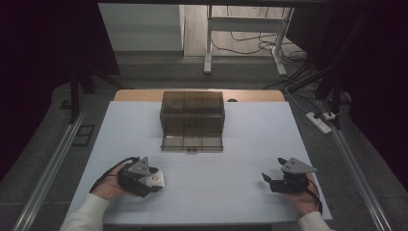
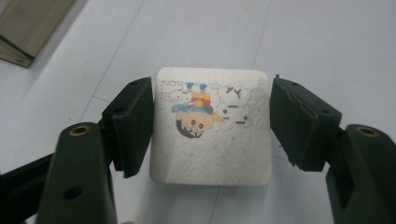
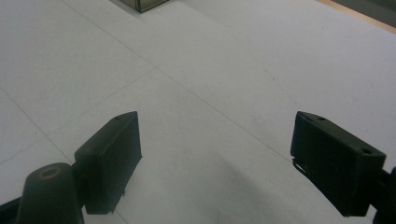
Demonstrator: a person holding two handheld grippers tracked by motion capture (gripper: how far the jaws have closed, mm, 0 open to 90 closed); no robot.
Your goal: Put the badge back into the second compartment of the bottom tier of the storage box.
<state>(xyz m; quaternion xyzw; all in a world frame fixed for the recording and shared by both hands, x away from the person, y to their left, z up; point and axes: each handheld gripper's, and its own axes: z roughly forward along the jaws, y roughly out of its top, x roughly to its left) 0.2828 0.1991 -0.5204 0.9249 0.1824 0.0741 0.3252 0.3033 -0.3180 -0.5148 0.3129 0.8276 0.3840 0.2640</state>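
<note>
The left gripper (image 2: 212, 126) sits around a small white packet (image 2: 211, 127) on the table. Its jaws are on both sides of the packet. The left one touches the packet's edge. The right one is very near, but I cannot tell if it presses. So I cannot tell if the packet is really gripped yet.

The step in hand looks like picking the packet up, maybe to put it in the drawer box (image 1: 192, 120). To do it well, squeeze gently until both jaws hold the sides. Keep the packet in the middle of the pads. Lift straight up and slowly, so it does not slip or twist.

The packet lies near the person's side of the table, well in front of the drawer box and off to its left. The right gripper (image 1: 272, 179) rests in front of the box too, off to its right. Its jaws are wide apart and hold nothing.

The packet is square with round corners. It looks soft and puffy, with a crinkly skin and a colourful cartoon picture on top. The drawer box is dark, see-through plastic with hard, straight sides, and its bottom drawer is pulled out. The table cover (image 1: 240, 192) is flat, smooth and white
</note>
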